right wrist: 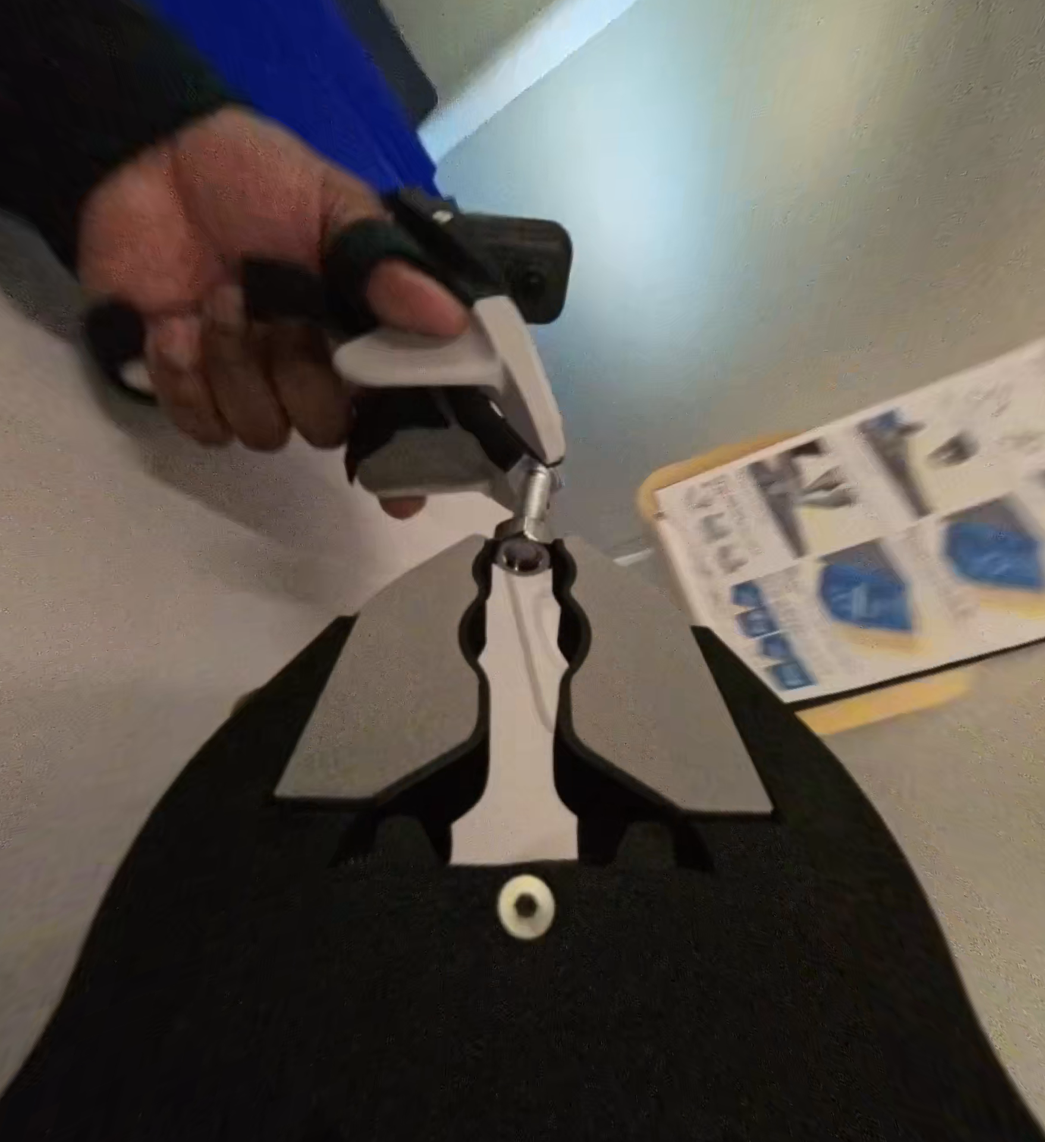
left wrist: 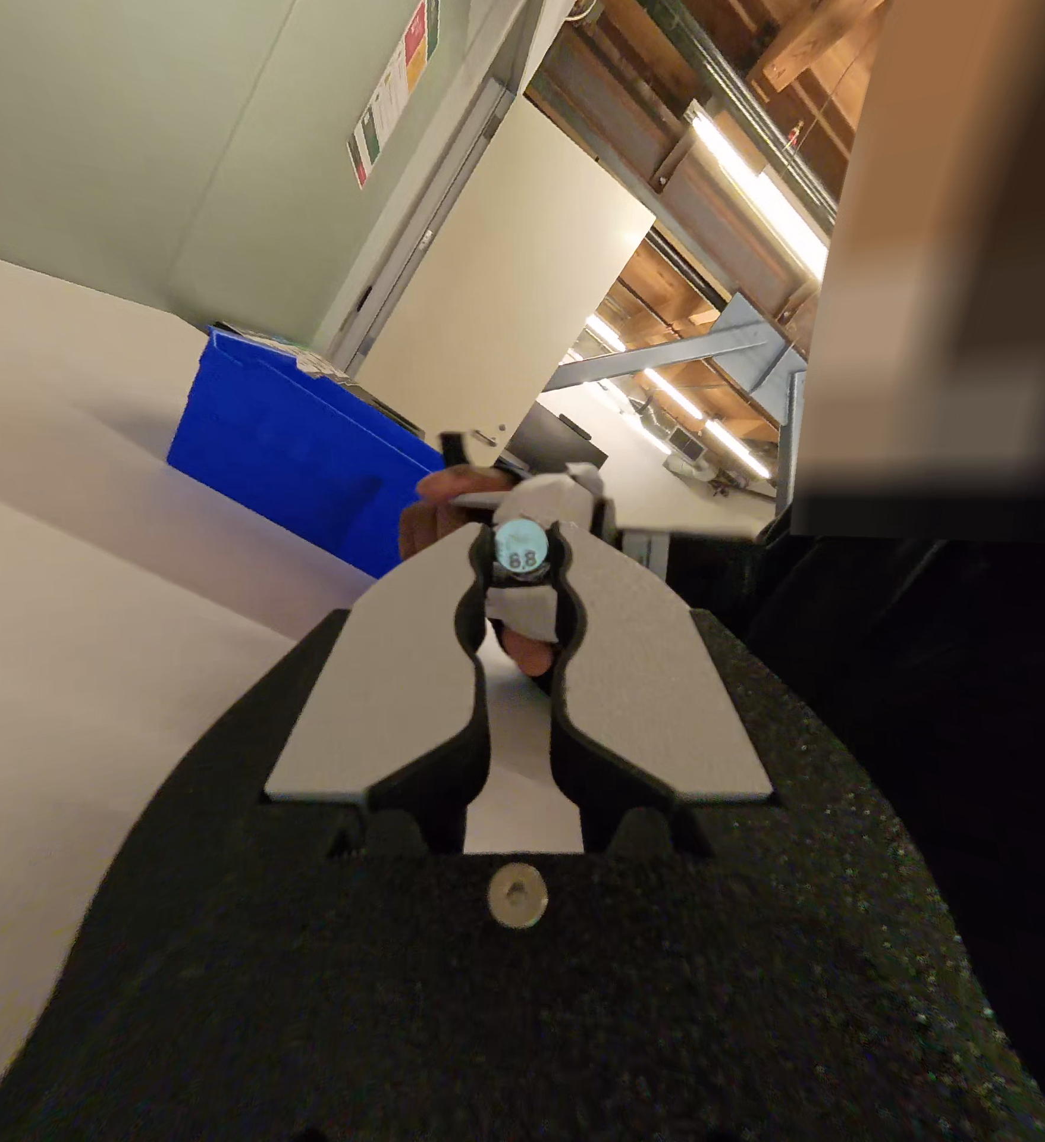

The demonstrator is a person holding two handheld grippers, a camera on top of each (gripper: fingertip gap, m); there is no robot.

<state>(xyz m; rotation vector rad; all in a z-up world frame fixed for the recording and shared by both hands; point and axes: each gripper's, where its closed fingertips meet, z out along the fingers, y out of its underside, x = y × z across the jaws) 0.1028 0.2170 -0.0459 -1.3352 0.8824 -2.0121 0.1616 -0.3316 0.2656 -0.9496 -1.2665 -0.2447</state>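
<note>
In the left wrist view my left gripper (left wrist: 521, 547) is shut on the round head of a metal bolt (left wrist: 521, 552), which faces the camera. The right gripper (left wrist: 554, 500) and the hand holding it (left wrist: 439, 513) show just beyond. In the right wrist view my right gripper (right wrist: 523, 556) is shut on a metal nut (right wrist: 523, 561) at its fingertips. The bolt's threaded shaft (right wrist: 538, 494) runs up from the nut into the left gripper (right wrist: 541, 460), which a hand (right wrist: 229, 278) in a dark sleeve holds above the white table (right wrist: 106, 587).
A blue bin (left wrist: 297, 445) stands on the table by the wall; it also shows in the right wrist view (right wrist: 297, 74). A printed sheet on a yellow board (right wrist: 878, 525) lies to the right. A white cabinet panel (left wrist: 507, 278) stands behind the bin.
</note>
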